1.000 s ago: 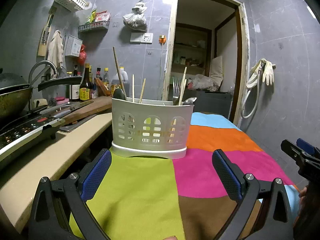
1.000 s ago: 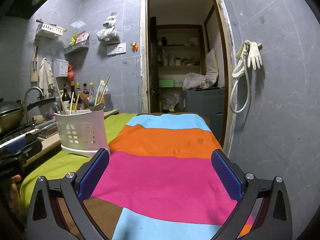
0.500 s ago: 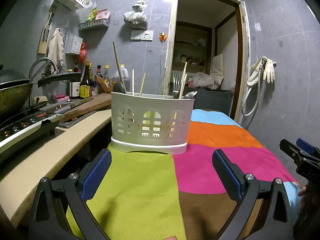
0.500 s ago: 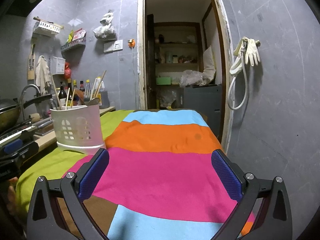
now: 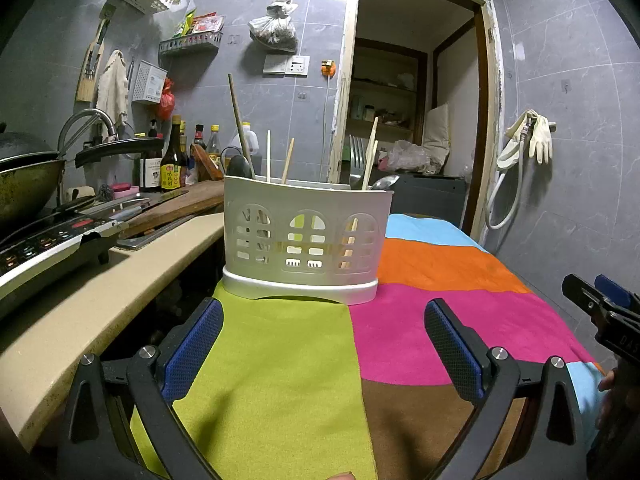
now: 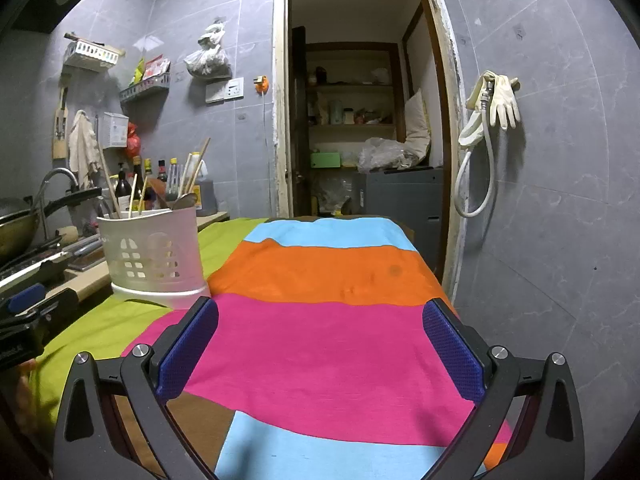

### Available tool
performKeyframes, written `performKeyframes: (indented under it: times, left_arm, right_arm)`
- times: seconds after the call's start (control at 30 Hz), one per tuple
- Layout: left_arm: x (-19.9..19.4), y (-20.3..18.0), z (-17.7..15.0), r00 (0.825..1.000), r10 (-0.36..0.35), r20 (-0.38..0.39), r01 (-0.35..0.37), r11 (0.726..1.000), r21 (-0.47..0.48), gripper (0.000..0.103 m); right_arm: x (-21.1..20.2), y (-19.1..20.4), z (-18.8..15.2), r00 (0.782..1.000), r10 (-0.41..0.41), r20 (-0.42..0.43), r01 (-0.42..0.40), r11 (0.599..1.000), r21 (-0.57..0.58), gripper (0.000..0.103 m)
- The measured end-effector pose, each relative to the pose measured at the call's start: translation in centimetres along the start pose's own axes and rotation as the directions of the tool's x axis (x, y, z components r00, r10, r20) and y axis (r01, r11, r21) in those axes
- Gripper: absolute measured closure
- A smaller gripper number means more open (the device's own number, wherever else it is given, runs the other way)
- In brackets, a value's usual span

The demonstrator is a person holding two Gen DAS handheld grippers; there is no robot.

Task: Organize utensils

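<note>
Beyond the wide, empty left gripper (image 5: 323, 342) stood the utensil holder (image 5: 306, 236); its chopsticks (image 5: 269, 156) looked light and slippery, best pinched mid-shaft. Right gripper (image 6: 320, 346) also gaped empty.

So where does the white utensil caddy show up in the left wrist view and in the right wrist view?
Left wrist: the white utensil caddy stands at center, straight ahead, on the green and pink panels of the striped cloth.
Right wrist: the caddy sits at mid-left, on the cloth's green edge, beside the counter.
Shared landmark: the doorway in the back wall.
</note>
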State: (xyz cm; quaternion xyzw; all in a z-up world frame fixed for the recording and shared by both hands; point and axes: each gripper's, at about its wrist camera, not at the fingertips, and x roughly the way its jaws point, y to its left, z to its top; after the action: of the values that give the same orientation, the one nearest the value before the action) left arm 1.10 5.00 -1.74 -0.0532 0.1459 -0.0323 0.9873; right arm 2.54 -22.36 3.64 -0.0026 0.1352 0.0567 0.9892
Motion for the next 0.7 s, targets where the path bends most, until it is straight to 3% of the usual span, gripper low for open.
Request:
performKeyframes:
  times: [0.7]
  left_arm:
    - [-0.05,0.13,-0.25,1.000,-0.002,-0.003,0.002,1.000,-0.005,0.004]
  right_arm:
    - [-0.04,-0.07,0.03,1.000,0.003,-0.003,-0.003,1.000,0.002,0.000]
